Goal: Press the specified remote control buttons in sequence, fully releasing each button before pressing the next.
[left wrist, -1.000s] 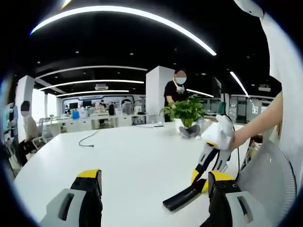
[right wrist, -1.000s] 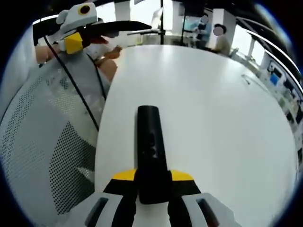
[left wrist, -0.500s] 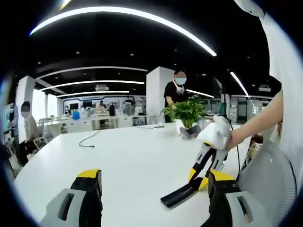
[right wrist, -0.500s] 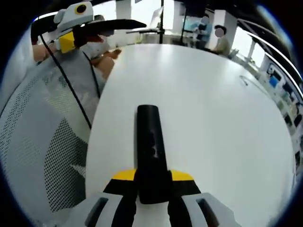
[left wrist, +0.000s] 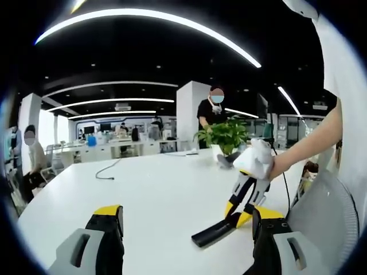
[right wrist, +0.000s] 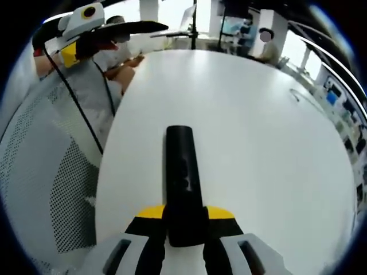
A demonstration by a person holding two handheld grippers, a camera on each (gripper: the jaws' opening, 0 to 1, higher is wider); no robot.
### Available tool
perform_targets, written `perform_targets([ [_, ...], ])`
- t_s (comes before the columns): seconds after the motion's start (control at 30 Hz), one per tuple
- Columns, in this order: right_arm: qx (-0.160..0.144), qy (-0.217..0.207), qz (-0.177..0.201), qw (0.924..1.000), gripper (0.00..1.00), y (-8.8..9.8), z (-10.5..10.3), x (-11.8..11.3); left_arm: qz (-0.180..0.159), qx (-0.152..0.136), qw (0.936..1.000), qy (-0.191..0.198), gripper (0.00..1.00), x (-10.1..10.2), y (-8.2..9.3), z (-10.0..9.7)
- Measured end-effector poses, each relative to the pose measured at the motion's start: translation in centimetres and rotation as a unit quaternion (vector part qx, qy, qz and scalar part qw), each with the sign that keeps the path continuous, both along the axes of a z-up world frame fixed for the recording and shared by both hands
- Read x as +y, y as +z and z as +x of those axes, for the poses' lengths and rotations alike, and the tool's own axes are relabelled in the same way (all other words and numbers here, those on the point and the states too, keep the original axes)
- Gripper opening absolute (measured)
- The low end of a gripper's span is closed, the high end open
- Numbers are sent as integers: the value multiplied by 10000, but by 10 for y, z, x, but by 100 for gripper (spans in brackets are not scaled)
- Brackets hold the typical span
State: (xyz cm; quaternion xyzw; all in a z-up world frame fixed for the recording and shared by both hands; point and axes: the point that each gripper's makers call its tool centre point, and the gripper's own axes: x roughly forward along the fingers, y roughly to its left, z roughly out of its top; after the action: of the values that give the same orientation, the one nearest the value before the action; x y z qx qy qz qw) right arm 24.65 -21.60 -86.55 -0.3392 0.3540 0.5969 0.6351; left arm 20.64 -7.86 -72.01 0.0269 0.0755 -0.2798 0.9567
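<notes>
White office tabletop (right wrist: 258, 143), potted green plant (left wrist: 227, 136) at far edge. Right gripper (right wrist: 184, 220) fingers clamp slim black plastic remote control (right wrist: 182, 172), raised above tabletop. Left gripper (left wrist: 186, 240) fingers spread wide, holding nothing.

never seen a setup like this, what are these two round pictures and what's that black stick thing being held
There is no robot here: a person holds a two-jaw gripper in each hand, and a fisheye camera rides on each gripper, so each round picture looks forward along one gripper's jaws.

In the right gripper view, the right gripper, yellow and black, is shut on a long black remote control, held above a large white table. Beside the table stands a grey mesh office chair.

In the left gripper view, the left gripper has its jaws wide apart, holding nothing. The same remote control shows from the side there, gripped by the right gripper in the person's hand. On the table stand a green potted plant and a dark cable.
</notes>
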Motion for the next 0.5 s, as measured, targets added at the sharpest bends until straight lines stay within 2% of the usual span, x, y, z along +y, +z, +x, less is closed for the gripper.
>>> perform_targets([
  [0.5, 29, 89, -120, 9999, 21, -1, 15, -2, -17, -10, 10000, 41, 97, 2, 0, 0],
])
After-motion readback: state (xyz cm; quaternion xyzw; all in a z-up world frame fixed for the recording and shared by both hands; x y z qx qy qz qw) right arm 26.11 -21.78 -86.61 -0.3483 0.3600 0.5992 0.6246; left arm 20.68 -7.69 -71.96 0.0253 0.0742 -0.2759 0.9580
